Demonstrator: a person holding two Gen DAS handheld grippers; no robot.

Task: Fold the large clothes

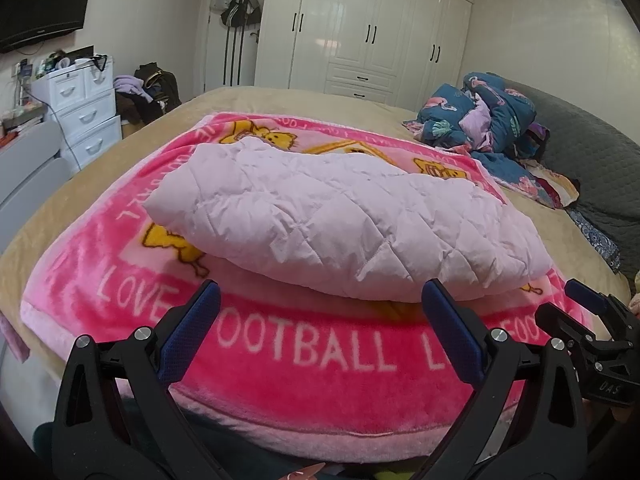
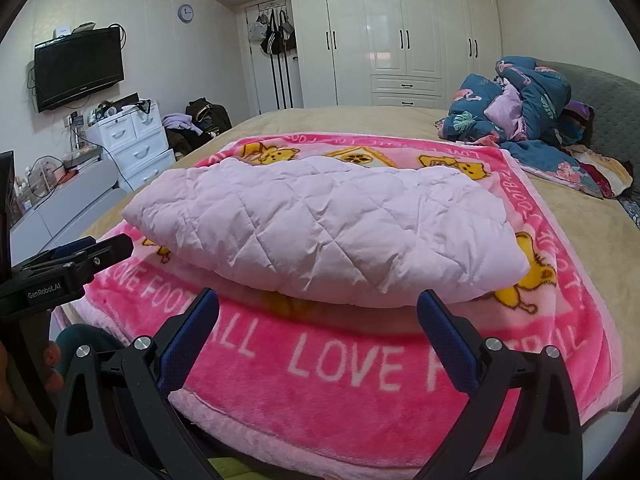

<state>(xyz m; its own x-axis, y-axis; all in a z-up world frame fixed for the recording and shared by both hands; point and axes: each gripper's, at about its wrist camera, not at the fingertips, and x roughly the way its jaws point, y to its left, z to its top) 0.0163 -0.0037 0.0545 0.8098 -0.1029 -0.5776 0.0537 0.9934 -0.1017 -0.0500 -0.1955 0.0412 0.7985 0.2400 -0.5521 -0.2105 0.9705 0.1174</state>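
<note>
This was a home bedroom: a wide bed under a tan cover filled the room, with a crumpled quilt at its far right corner. White wardrobes lined the far wall, bags hung on the door, a television and clock were wall-mounted, and a white drawer unit stood beside the bed's left edge

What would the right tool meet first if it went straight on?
Probably the near edge of the folded quilted garment, which lies between the open fingers' line on the blanket; depth is unclear.
</note>
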